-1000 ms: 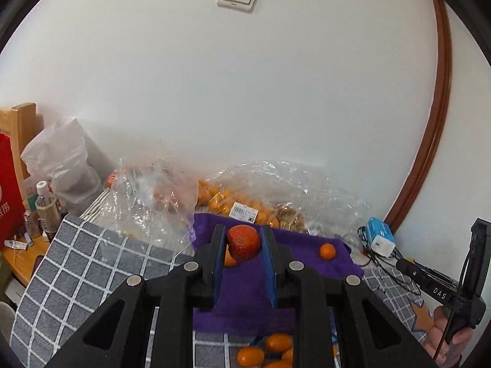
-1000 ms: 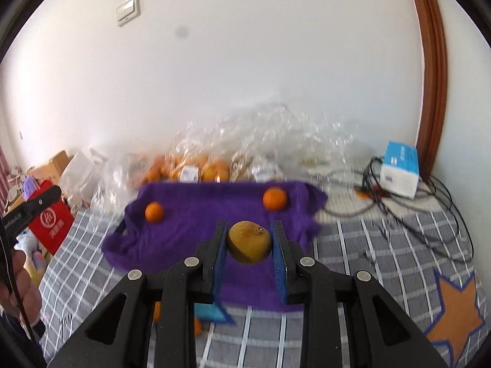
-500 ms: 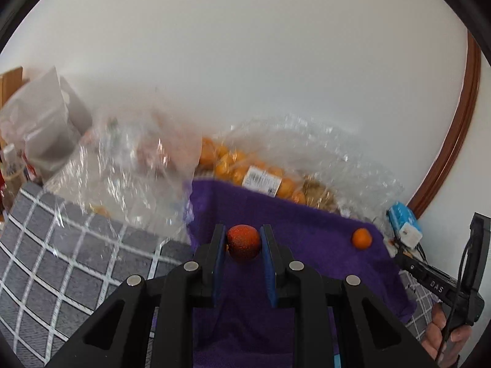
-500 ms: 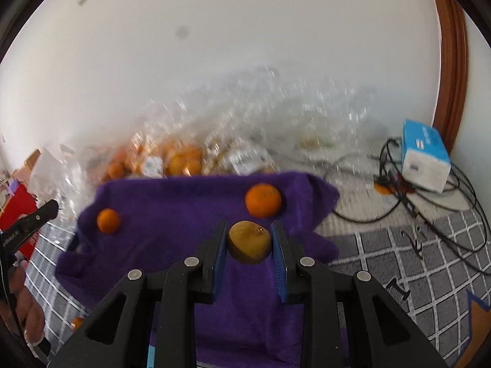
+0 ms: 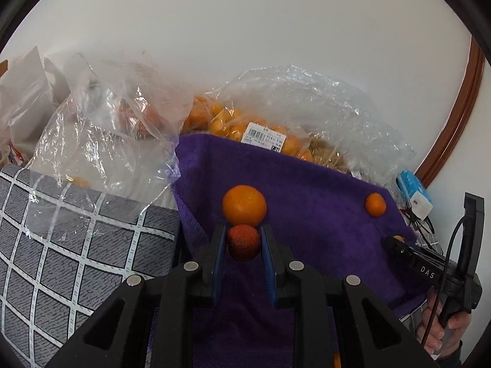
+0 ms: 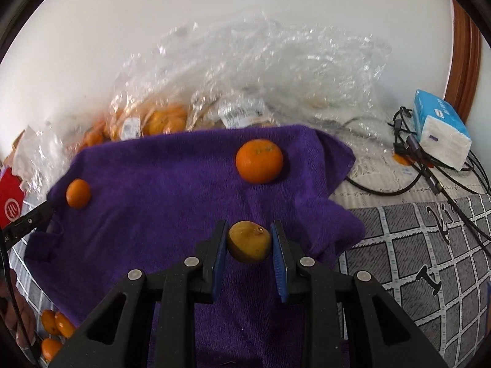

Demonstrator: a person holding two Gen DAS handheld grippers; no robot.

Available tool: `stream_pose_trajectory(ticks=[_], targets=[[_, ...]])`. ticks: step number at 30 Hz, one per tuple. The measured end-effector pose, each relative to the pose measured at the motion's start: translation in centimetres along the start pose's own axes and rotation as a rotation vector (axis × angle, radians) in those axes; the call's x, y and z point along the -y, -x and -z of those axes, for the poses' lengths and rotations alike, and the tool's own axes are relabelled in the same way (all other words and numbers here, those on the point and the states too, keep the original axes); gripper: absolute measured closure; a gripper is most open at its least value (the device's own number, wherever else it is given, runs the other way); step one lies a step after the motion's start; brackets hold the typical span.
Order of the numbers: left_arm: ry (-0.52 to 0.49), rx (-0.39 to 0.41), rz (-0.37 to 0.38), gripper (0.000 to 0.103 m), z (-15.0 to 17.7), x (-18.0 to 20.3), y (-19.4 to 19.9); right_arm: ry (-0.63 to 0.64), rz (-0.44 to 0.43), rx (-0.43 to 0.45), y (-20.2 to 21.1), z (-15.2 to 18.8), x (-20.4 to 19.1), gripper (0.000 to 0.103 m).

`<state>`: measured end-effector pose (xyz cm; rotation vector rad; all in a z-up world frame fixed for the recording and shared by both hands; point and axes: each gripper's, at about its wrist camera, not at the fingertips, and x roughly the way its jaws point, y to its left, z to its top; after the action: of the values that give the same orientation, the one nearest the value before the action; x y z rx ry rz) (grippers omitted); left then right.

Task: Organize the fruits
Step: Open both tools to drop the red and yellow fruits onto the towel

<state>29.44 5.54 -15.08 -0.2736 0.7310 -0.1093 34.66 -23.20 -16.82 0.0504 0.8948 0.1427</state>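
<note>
Now you are clenching a red fruit [image 5: 243, 242] in the left gripper [image 5: 242, 247] and a yellow fruit [image 6: 249, 240] in the right gripper [image 6: 249, 243], holding both over the towel [image 6: 153, 214], apparently for placing.

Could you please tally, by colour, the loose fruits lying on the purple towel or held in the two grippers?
Orange round fruits on the purple towel: 2
Red round fruit in the left gripper: 1
Yellow-brown round fruit in the right gripper: 1
Total: 4
</note>
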Motion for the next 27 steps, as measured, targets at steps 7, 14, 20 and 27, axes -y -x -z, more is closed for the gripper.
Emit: stream_pose_trajectory(ticks=[7, 14, 20, 27], targets=[[-0.019, -0.019, -0.013, 0.081, 0.3, 0.3, -0.4, 0.013, 0.000, 0.001, 0.0, 0.1, -0.1, 0.075], [-0.030, -0.020, -0.023, 0.081, 0.4, 0.3, -0.7, -0.006, -0.041, 0.021, 0.6, 0.1, 0.3, 0.062], [-0.026, 0.011, -0.019, 0.075, 0.3, 0.3, -0.2, -0.004, -0.033, 0.061, 1.8, 0.1, 0.1, 0.057], [-0.026, 0.081, -0.009, 0.069, -0.1, 0.6, 1.6, -0.002, -0.029, 0.115, 4.7, 0.0, -0.4, 0.057]])
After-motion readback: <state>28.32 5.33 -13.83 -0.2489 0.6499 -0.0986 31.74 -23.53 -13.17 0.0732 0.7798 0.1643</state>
